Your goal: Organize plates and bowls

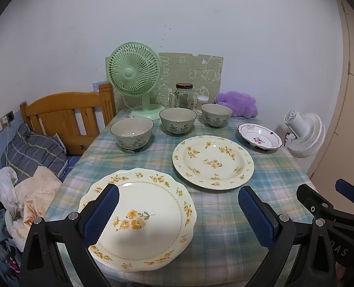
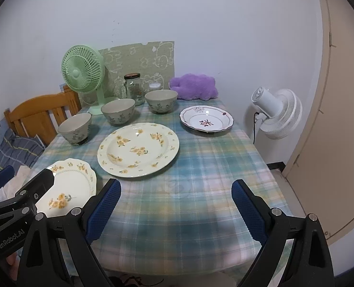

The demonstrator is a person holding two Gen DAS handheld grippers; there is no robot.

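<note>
On the plaid tablecloth [image 1: 224, 215] lie a scalloped cream plate with yellow flowers [image 1: 141, 217] [image 2: 69, 189] at the near left, a round yellow-flowered plate [image 1: 212, 161] [image 2: 138, 149] in the middle, and a small white plate with a purple flower [image 1: 260, 138] [image 2: 206, 119] at the far right. Three grey-green bowls [image 1: 132, 132] [image 1: 178, 120] [image 1: 216, 114] stand in a row behind them. My left gripper [image 1: 177, 215] is open above the scalloped plate's right side. My right gripper [image 2: 175, 210] is open and empty over bare cloth at the near edge.
A green fan [image 1: 135, 71], a glass jar [image 1: 184, 95], a small container [image 1: 202, 104] and a purple plush [image 1: 236, 102] stand at the back by the wall. A white fan [image 2: 277, 112] is off the table's right side. A wooden bed frame [image 1: 64, 117] and bedding are at the left.
</note>
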